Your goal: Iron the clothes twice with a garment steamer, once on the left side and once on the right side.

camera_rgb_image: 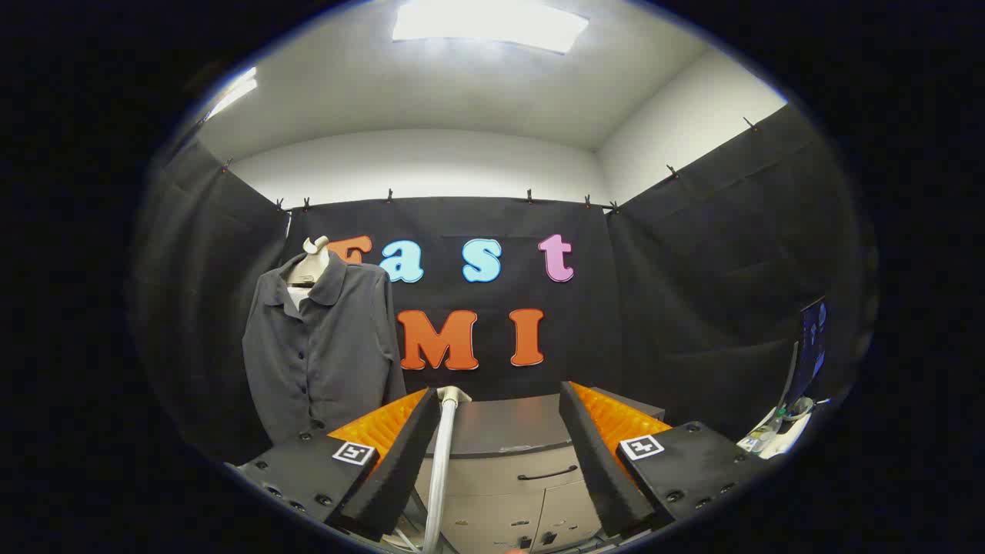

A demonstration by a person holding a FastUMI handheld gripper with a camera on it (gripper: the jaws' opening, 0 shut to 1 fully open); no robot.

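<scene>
Grey fabric marks the garment of the task: a dark grey buttoned shirt with a collar hangs on a pale mannequin form against the black cloth wall, beyond the gripper's left finger and off to that side. The gripper points level toward the back of the booth, its two fingers spread wide with nothing held between them. A pale ribbed steamer hose rises from below, running up just beside the inner face of the left finger and ending in a light-coloured fitting near that fingertip; whether it touches the finger cannot be told. Between and beyond the fingers stands a cabinet with a dark top, a light front and a dark handle. Overhead, a bright ceiling light panel glows.
</scene>
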